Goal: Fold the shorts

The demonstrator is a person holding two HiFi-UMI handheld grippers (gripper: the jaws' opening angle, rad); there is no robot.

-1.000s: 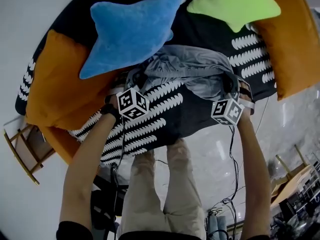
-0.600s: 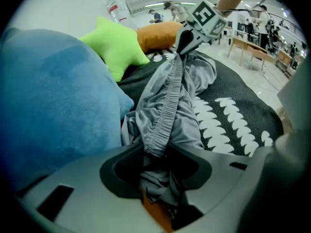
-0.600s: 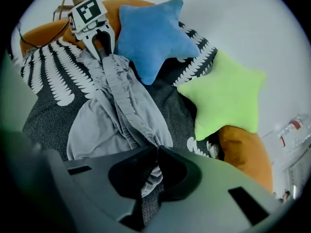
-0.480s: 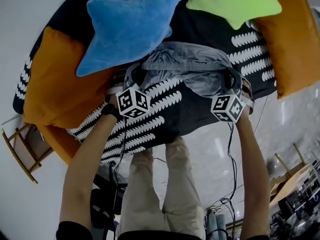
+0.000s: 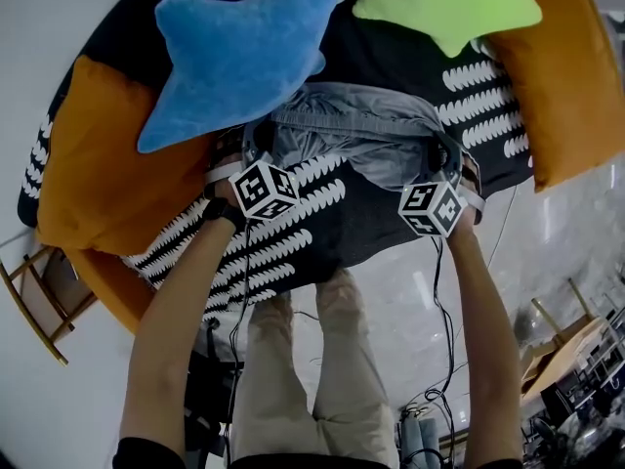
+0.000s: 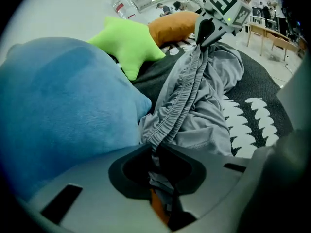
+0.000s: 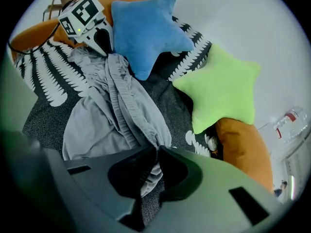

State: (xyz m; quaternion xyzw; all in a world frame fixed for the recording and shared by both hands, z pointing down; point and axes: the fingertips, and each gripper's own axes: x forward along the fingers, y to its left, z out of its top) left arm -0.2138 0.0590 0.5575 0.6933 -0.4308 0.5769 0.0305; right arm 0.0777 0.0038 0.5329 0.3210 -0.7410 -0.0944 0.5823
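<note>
The left gripper (image 6: pixel 158 152) was shown with its jaws drawn narrow on one end of the elastic waistband (image 6: pixel 182 98) of a pair of grey shorts (image 5: pixel 363 149). The jaws had just been closing, and the gathered cloth was pinched between them. The right gripper (image 7: pixel 155 154) was clamped in the same way on the opposite end of that waistband, with a fold of grey fabric caught between its jaws.

The waistband was strung between the two grippers, so its long axis ran from side to side across the head view. Each hand was placed at its own end, and neither could be judged nearer than the other. The rest of the shorts was bunched loosely under and beside the band, between the grippers, on a black seat cover (image 5: pixel 312 228) printed with white leaf shapes. The legs were crumpled rather than spread, so the fold itself was judged not yet begun. The coming move was judged to need both ends carried together, so that the garment would be drawn flat.

Further out, a blue star cushion (image 5: pixel 234 52) was set just beside the left end of the shorts. A green star cushion (image 5: pixel 444 3) lay beyond the right end, and an orange cushion (image 5: pixel 98 174) lay at the far left.
</note>
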